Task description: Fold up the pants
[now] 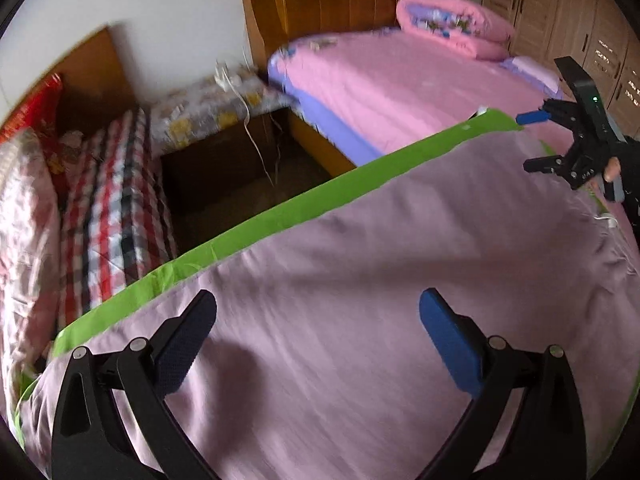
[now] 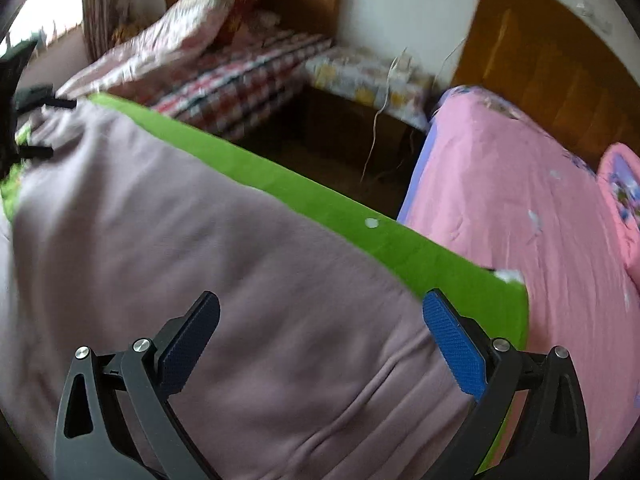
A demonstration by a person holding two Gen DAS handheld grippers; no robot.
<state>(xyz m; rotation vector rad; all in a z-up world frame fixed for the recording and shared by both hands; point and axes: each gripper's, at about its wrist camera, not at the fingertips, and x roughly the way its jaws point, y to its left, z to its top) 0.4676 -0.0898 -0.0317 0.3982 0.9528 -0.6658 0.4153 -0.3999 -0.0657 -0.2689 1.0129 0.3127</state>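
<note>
Mauve pants (image 1: 360, 280) lie spread flat on a green cloth (image 1: 280, 208); they also fill the right wrist view (image 2: 180, 240) on the same green cloth (image 2: 360, 220). My left gripper (image 1: 318, 320) is open and empty, hovering just above the fabric. My right gripper (image 2: 320, 320) is open and empty above the pants near the green cloth's corner. The right gripper also shows in the left wrist view (image 1: 532, 140), open, at the far right end of the pants. The left gripper shows at the far left edge of the right wrist view (image 2: 44, 128), open.
A pink-covered bed (image 1: 400, 80) with a rolled pink quilt (image 1: 452, 24) stands beyond the green cloth. A checked-quilt bed (image 1: 112, 208) lies left. A dark nightstand (image 1: 224, 148) with dangling cables sits between them. Wooden wardrobes (image 1: 560, 8) stand at the back right.
</note>
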